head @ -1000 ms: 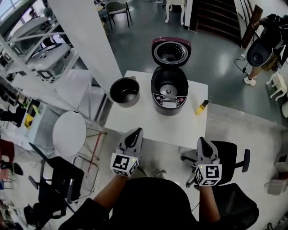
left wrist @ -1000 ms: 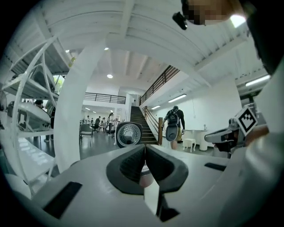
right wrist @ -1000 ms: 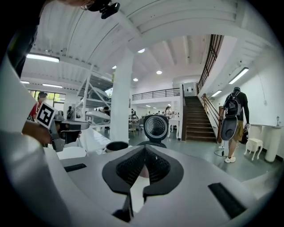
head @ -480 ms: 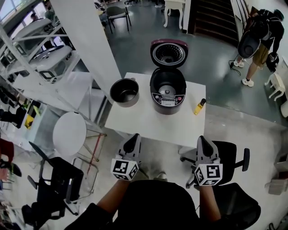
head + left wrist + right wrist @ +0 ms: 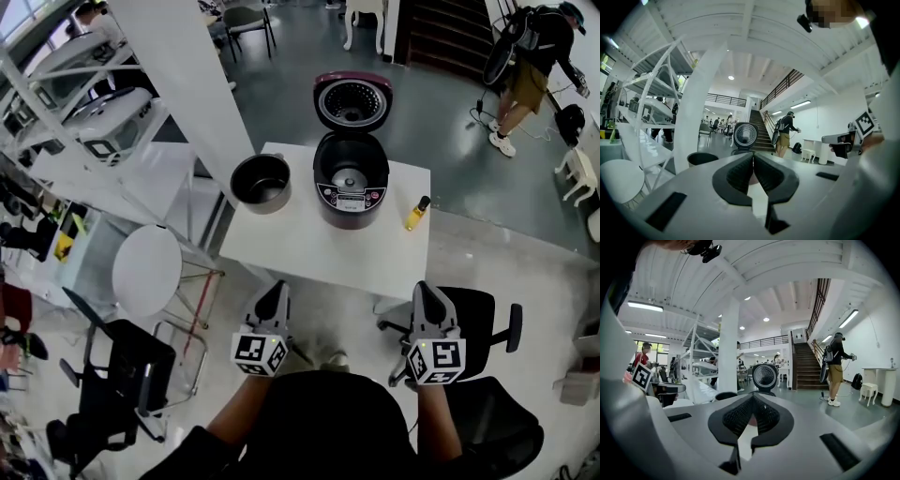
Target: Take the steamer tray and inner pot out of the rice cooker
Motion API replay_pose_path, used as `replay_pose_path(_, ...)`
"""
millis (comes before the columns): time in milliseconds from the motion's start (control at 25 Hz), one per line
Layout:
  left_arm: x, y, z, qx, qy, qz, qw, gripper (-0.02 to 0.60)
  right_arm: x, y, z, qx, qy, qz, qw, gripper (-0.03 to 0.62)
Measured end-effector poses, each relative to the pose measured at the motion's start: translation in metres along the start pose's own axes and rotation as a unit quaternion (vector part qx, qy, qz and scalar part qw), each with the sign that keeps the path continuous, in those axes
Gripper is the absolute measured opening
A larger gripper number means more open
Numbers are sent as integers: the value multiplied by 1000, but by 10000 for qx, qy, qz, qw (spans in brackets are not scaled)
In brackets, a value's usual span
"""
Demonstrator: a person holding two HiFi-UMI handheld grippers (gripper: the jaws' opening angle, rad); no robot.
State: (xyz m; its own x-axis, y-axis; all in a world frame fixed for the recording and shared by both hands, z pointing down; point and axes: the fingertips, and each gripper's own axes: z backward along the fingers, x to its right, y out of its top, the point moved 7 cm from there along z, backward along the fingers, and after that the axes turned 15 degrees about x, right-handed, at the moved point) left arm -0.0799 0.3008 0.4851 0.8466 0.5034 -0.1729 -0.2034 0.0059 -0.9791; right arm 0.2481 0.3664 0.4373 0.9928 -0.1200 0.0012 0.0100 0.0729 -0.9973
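The dark rice cooker [image 5: 351, 185] stands open on the white table [image 5: 323, 251], its lid [image 5: 353, 101] tipped back and its well bare. The dark inner pot [image 5: 262, 183] sits on the table left of the cooker. I see no steamer tray. My left gripper [image 5: 273, 292] and right gripper [image 5: 423, 292] hover short of the table's near edge, both shut with nothing between their pads. From the left gripper [image 5: 753, 160], the lid [image 5: 746, 135] and pot [image 5: 702, 158] show ahead. The right gripper [image 5: 753, 401] points at the lid [image 5: 765, 376].
A small yellow bottle [image 5: 416, 213] stands on the table right of the cooker. A black office chair [image 5: 489, 323] is beside my right gripper, and a round white stool [image 5: 147, 275] and a black chair [image 5: 122, 367] at left. A person [image 5: 530, 61] walks far back right.
My left gripper has drawn back and sunk a little from the table's near edge. The right gripper has barely shifted. The person at the back right has walked on.
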Motion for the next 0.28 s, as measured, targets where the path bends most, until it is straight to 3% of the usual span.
replay_pose_path(280,-1,2,7,24,46,-96,9999,6,7,-15,3,-118,-215,-95,9997,0)
